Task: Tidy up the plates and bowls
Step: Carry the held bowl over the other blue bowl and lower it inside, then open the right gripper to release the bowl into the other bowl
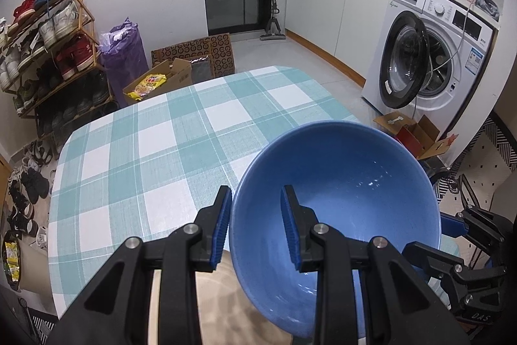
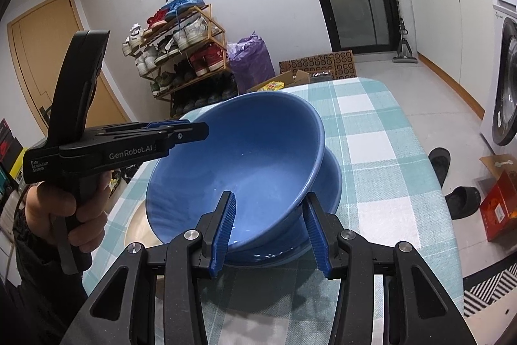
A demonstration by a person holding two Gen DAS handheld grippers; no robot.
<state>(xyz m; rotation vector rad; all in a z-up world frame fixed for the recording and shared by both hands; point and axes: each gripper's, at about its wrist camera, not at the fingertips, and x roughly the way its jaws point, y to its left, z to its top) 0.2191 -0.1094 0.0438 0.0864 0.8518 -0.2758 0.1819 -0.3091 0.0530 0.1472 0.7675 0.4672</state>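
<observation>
A blue bowl [image 1: 339, 215] [image 2: 245, 157] hangs tilted over the near end of the checked table [image 1: 161, 134]. My left gripper [image 1: 256, 189] is shut on its rim, one pad outside and one inside; the right wrist view shows this gripper [image 2: 181, 130] on the bowl's left edge. My right gripper [image 2: 270, 195] is shut on the opposite wall, one pad inside, the other outside under the rim; it shows as the right gripper [image 1: 452, 223] at the bowl's right side. A second blue bowl [image 2: 332, 183] sits directly beneath. A beige plate [image 2: 139, 225] [image 1: 213, 296] lies beside them on the table.
A hand [image 2: 80, 209] holds the left gripper's handle. Right of the table stand a washing machine [image 1: 420, 63] with its door open, cardboard boxes [image 1: 416, 134] and dark slippers [image 2: 439, 164]. A shoe rack [image 1: 48, 47] and a purple bag [image 1: 122, 54] stand beyond the table's far left.
</observation>
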